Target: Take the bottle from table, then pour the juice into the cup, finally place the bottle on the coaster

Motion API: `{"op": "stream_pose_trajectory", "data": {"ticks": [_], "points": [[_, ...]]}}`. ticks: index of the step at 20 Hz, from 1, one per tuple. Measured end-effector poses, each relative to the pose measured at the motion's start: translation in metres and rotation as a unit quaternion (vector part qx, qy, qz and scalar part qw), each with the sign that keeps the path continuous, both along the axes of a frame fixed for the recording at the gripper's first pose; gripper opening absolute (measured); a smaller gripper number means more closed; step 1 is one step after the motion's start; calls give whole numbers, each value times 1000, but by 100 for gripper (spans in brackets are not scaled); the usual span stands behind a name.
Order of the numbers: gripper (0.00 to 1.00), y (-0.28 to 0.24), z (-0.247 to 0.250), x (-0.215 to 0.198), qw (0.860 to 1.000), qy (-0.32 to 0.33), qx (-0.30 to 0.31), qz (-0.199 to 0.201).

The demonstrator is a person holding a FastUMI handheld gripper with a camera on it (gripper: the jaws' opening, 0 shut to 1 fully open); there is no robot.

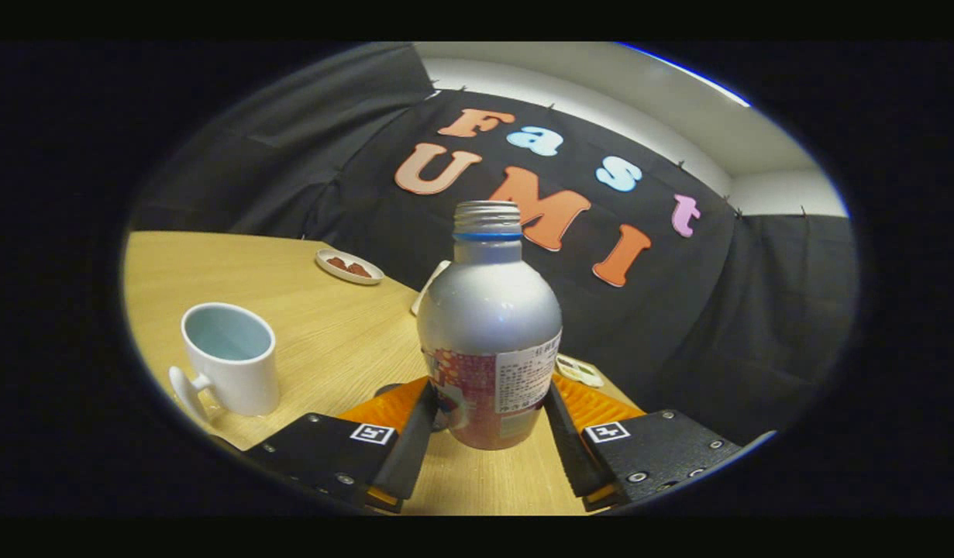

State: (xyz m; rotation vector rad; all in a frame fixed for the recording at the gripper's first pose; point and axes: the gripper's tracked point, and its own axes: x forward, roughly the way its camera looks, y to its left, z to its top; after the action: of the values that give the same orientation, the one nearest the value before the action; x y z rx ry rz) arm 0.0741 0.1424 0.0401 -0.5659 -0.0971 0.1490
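Observation:
A silver bottle [488, 325] with a red and white label and an uncapped threaded neck stands upright between my fingers. My gripper [490, 403] is shut on the bottle, one finger pressing each side of its lower body. I cannot tell whether its base rests on the wooden table [329, 341] or hangs just above it. A white cup [230, 360] with a pale blue inside stands on the table to the left of my fingers, handle toward me. A flat pale disc [579, 370] that may be the coaster shows past the right finger.
A small white dish [349, 266] with red-brown pieces sits farther back on the table, beyond the cup. A white object [428, 288] is partly hidden behind the bottle. The table's far edge runs just behind the bottle, with the black cloth wall beyond it.

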Motion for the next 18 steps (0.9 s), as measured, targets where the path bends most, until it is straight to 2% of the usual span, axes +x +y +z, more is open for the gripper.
{"op": "stream_pose_trajectory", "data": {"ticks": [5, 8, 13, 18], "points": [[74, 14, 2, -10, 995, -37, -86, 11], [74, 17, 10, -14, 987, -71, -147, 5], [74, 23, 27, -23, 947, -154, -281, -10], [74, 29, 29, -28, 913, -188, -362, -11]]}}
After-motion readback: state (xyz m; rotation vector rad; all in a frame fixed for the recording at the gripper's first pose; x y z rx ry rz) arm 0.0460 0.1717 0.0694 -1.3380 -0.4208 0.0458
